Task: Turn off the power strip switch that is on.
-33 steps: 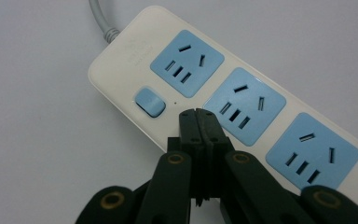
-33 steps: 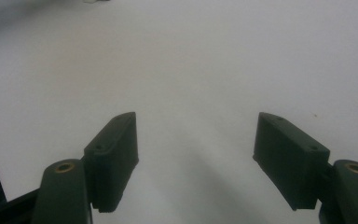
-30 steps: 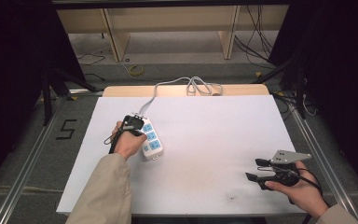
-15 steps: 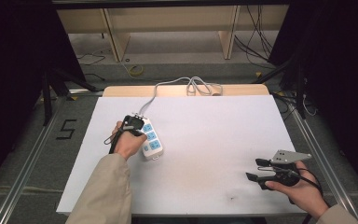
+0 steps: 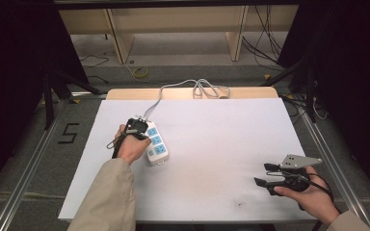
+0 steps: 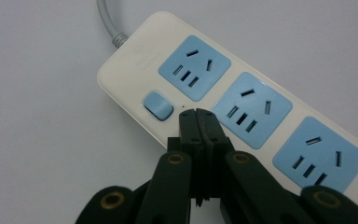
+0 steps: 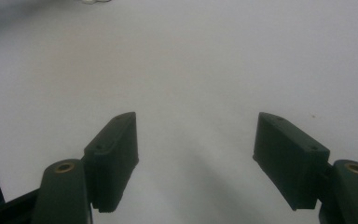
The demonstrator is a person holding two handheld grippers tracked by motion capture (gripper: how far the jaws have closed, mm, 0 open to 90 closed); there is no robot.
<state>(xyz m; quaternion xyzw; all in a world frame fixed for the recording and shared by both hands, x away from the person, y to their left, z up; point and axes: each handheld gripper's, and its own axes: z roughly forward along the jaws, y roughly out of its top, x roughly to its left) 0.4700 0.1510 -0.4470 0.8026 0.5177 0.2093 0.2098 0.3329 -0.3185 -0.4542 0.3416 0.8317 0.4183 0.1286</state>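
White plastic makes up the long power strip [image 6: 242,105], which carries three pale blue socket faces in a row and a small blue rocker switch [image 6: 158,105] near the end where its grey cable [image 6: 106,21] leaves the body. It lies flat on the white table top [image 5: 212,144], directly ahead of and under the black left gripper [image 6: 199,116], whose two jaws are pressed flat together with nothing between them. Their joined tips sit over the cream casing just to the right of the switch and just below the gap between the first and second sockets; whether they actually touch the plastic cannot be told. In the high view the left hand [image 5: 131,144] holds that gripper at the strip's near-left edge. The black right gripper [image 7: 196,158], held in the right hand [image 5: 308,197], is well apart from the strip, towards the table's near right corner; its jaws stand wide apart with only bare white surface between and ahead of them, holding nothing.
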